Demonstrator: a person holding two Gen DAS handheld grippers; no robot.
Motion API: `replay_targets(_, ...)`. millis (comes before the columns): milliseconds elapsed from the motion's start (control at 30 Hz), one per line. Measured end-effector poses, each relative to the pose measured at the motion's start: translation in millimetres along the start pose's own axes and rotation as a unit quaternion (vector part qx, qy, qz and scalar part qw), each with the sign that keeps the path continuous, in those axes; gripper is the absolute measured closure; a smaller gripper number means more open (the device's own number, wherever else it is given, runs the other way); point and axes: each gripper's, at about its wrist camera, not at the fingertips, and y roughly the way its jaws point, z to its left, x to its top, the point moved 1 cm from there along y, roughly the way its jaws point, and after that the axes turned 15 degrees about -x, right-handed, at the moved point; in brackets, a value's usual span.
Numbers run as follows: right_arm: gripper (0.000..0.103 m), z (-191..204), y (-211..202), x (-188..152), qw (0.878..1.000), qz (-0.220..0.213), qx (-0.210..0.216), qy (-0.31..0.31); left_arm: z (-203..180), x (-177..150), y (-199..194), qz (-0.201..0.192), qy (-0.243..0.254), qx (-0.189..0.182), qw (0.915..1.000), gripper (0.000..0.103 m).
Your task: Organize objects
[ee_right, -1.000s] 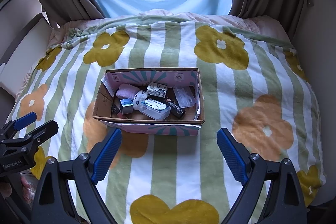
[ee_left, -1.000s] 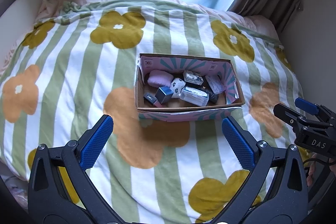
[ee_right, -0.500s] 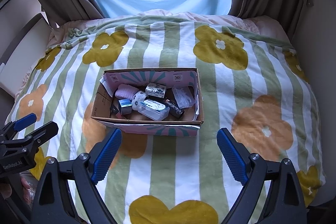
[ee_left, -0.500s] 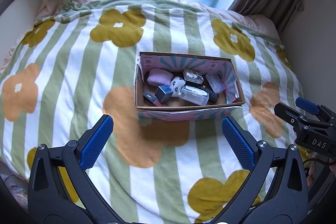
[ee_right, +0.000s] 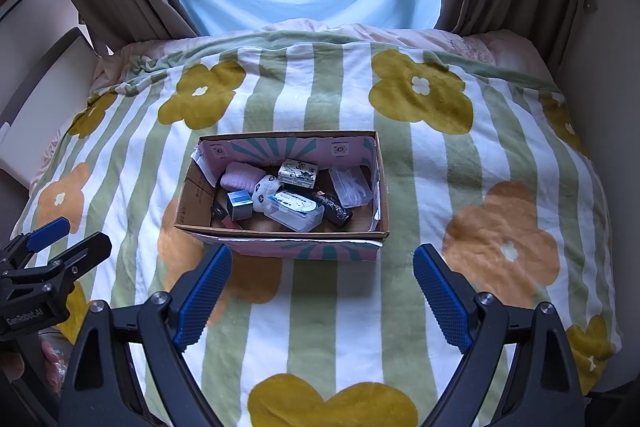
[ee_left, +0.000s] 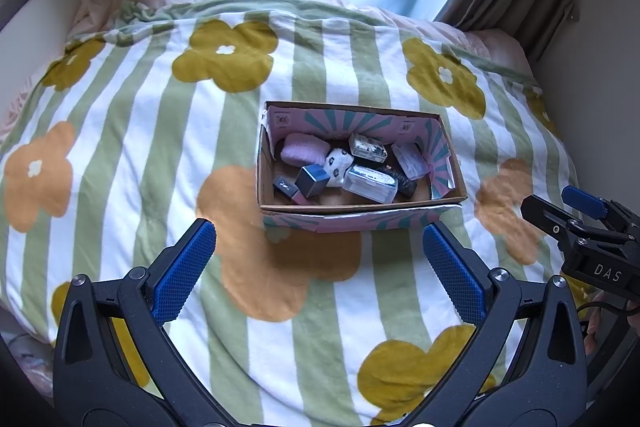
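A: Where's the cardboard box (ee_left: 360,217)?

B: Mid-bed on the striped flower blanket (ee_left: 132,131), open top. The view from the right shows it too (ee_right: 280,245), just ahead of the blue pads.

A: And inside?

B: A jumble, things touching or overlapping: a lilac knitted piece (ee_left: 304,151) at the back left, a small dark blue cube box (ee_left: 314,181) in front of it, a clear plastic case (ee_left: 370,183) lying across the middle, a black bundle (ee_right: 334,211) beside it, a flat clear packet (ee_right: 352,185) leaning at the right wall.

A: The grippers?

B: Left gripper (ee_left: 320,267) spread wide, nothing between its pads, above the blanket on the near side of the box. Right gripper (ee_right: 322,295) equally wide and empty, also short of the box. Each shows at the edge of the other's view, off to the side
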Motion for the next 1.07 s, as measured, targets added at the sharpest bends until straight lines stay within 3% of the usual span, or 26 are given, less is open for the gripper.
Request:
replay_targets(467, 0.013, -4.1, -2.5, 5.6, 1.0, -0.005, -0.009, 0.002, -3.4, 1.1, -7.4, -0.011, 0.013, 0.007, 0.9998, 0.0)
replay_targets(1067, 0.013, 4.3, -12.1, 5.4, 1.0, -0.014, -0.008, -0.003, -9.7, 0.6, -33.8, -0.068, 0.024, 0.003, 0.9974, 0.0)
